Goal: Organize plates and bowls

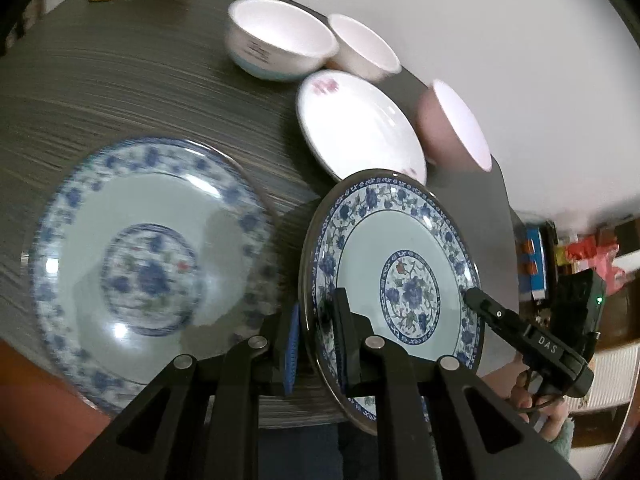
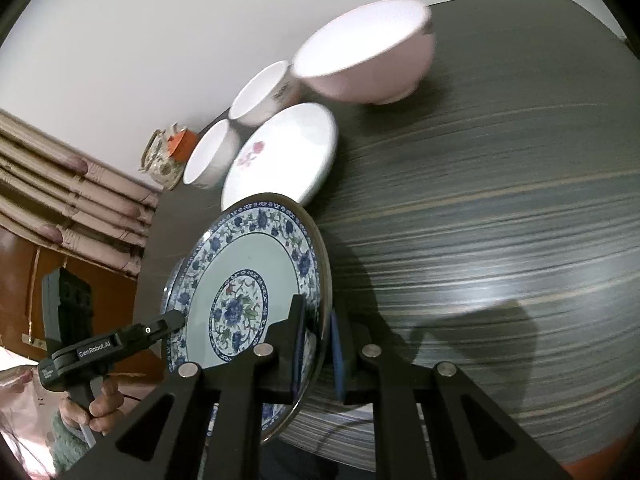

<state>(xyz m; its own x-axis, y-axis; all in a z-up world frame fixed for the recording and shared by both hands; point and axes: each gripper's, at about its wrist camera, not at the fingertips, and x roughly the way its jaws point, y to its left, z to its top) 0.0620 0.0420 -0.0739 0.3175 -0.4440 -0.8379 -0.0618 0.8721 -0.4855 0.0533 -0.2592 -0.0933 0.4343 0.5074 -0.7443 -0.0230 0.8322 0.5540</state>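
The round blue-and-white floral porcelain plate (image 1: 394, 284) is held off the dark striped wooden table (image 1: 120, 80), carried between both tools: the left gripper (image 1: 316, 344) is clamped across its rim on one side, a finger on each face, and the right gripper (image 2: 318, 344) is clamped the same way on the opposite rim. Taking this lifted plate as the landmark, a second, matching blue-and-white plate (image 1: 148, 264) lies flat on the table just beside it on the left gripper's side, motion-blurred in the left wrist view. Beyond the lifted plate sits a white plate with a pink flower print (image 1: 360, 132), and past that a white bowl with a pale blue base (image 1: 276, 40), a smaller white bowl (image 1: 366, 46) and a pink bowl (image 1: 456, 126). The likely next step is stacking the held plate on its twin, so the move runs sideways toward the left gripper, keeping the plate level until its centre is above the resting one.
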